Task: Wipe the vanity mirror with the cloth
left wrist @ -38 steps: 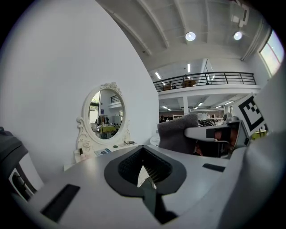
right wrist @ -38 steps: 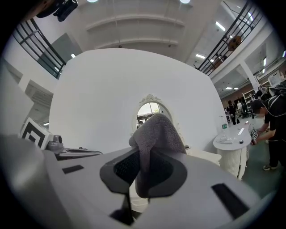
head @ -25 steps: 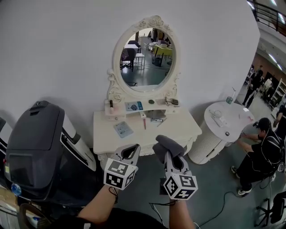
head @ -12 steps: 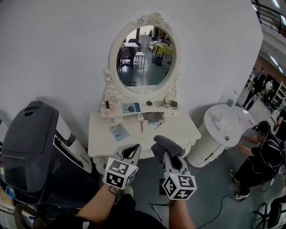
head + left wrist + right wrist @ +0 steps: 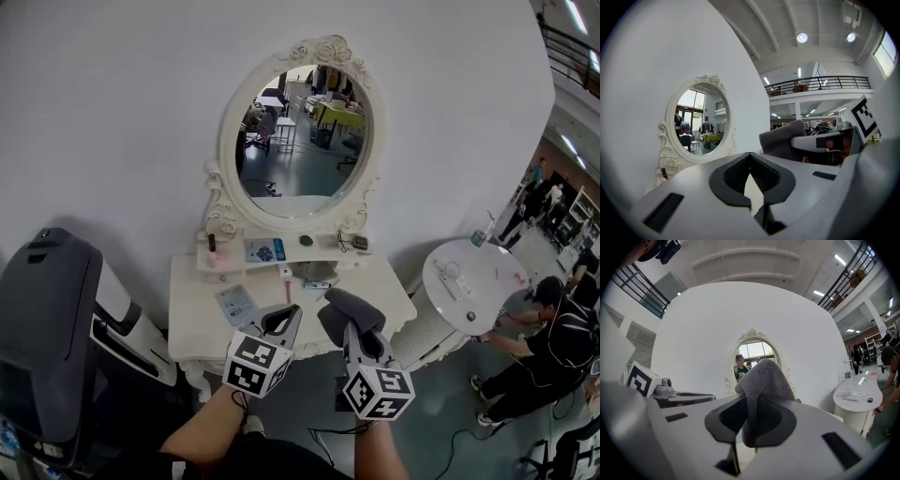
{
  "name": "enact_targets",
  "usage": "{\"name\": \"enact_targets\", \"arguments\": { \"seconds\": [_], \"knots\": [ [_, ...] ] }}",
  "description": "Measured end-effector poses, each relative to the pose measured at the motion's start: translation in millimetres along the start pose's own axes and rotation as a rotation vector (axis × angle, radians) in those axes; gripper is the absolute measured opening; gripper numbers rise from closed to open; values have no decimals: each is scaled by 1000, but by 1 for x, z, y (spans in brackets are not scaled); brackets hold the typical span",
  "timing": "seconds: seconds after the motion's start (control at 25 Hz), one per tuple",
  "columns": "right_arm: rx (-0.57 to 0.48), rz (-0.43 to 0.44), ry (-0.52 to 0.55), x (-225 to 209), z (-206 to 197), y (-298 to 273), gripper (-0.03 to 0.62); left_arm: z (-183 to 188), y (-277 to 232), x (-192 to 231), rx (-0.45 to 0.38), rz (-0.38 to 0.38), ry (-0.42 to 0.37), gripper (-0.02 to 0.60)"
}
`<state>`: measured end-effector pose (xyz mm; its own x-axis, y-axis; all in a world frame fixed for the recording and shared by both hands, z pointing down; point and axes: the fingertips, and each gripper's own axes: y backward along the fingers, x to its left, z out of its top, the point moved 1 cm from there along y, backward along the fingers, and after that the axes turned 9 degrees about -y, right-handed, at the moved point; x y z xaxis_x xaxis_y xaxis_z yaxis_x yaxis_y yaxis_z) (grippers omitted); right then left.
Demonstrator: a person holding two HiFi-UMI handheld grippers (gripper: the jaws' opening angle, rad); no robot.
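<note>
A grey cloth [image 5: 349,312] is pinched in the right gripper [image 5: 356,330] at the frame's lower centre, well short of the oval vanity mirror [image 5: 302,131] above. Just left, the left gripper [image 5: 279,323] has its jaws pressed together, empty, over the white dressing table [image 5: 192,309].

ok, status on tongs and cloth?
Left tongs shut, empty. Right tongs shut on cloth. Mirror ahead, cloth not on it yet. Nothing in the way.
</note>
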<state>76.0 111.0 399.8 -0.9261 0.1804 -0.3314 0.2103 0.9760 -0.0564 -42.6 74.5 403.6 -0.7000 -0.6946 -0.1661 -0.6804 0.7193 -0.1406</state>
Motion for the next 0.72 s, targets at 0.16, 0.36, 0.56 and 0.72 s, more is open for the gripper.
{"name": "enact_targets", "arguments": {
  "seconds": [0.16,0.36,0.56,0.72],
  "knots": [
    [2,7,9,-2,10,-39,41,7,-25,31,-9,7,0,-1],
    [0,26,29,2,20,-83,41,12,-45,64,-23,23,-1,-2],
    [7,35,39,3,20,-120,41,2,-68,92,4,21,7,-2],
    [13,29,27,-1,16,-147,41,-3,-85,110,16,13,-4,-2]
  ]
}}
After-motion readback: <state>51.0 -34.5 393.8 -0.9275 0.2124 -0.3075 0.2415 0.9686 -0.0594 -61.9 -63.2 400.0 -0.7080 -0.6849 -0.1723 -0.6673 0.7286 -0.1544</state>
